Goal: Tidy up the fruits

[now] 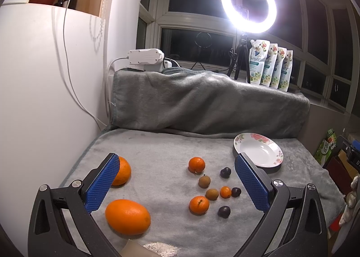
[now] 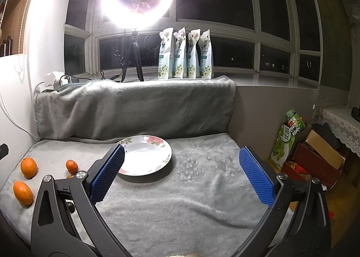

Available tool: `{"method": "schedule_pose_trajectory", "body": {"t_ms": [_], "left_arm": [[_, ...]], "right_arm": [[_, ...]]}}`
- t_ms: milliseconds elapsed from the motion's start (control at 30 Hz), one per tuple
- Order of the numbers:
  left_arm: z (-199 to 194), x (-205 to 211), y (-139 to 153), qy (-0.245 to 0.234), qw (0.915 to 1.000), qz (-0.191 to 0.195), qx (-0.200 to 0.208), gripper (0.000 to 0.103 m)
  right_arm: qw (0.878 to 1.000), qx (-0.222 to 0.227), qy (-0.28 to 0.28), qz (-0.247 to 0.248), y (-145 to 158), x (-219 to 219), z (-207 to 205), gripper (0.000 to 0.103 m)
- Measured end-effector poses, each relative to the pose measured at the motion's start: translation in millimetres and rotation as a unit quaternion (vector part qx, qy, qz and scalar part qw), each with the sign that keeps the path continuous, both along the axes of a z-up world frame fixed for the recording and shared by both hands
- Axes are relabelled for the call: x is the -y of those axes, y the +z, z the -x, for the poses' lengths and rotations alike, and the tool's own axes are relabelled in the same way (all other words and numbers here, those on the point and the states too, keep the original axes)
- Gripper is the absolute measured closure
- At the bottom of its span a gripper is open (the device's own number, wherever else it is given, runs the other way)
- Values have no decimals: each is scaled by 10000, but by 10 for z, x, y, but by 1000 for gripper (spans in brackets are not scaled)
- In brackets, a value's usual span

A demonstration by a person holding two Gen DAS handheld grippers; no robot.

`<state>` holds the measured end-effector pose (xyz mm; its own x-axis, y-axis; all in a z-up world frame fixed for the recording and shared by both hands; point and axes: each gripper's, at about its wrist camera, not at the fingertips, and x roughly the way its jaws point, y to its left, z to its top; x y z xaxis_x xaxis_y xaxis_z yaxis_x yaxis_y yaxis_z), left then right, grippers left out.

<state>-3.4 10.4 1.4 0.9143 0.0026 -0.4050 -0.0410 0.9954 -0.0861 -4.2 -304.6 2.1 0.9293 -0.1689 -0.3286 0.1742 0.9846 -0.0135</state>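
Fruits lie on a grey blanket. In the left wrist view two large oranges lie at the left, with two mandarins, a tiny orange, brown longans and dark plums in the middle. A white floral plate stands empty at the right. My left gripper is open above the fruits. My right gripper is open and empty, just in front of the plate. Oranges show at its left.
A blanket-covered ledge rises behind the surface. A ring light on a tripod and several pouches stand on the windowsill. A white wall bounds the left. Boxes and bags sit on the floor at the right.
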Motion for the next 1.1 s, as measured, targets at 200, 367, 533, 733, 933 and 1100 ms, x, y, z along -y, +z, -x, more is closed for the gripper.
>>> {"method": "schedule_pose_trajectory", "body": {"t_ms": [200, 367, 533, 733, 933, 1100], "left_arm": [[7, -7, 2, -7, 10000, 5, -3, 1], [6, -9, 1, 2, 10000, 13, 3, 1], [2, -6, 1, -3, 10000, 14, -7, 1], [19, 14, 22, -4, 10000, 2, -21, 1], [19, 12, 19, -3, 10000, 7, -23, 1], [22, 22, 20, -3, 10000, 12, -28, 1]], "right_arm": [[10000, 4, 4, 2, -2, 1, 6, 0], [10000, 6, 0, -2, 3, -4, 5, 0], [10000, -8, 0, -2, 4, -8, 7, 0], [10000, -25, 13, 1, 0, -11, 9, 0], [10000, -34, 14, -2, 1, -9, 4, 0], [10000, -28, 18, 3, -3, -11, 7, 0]]}}
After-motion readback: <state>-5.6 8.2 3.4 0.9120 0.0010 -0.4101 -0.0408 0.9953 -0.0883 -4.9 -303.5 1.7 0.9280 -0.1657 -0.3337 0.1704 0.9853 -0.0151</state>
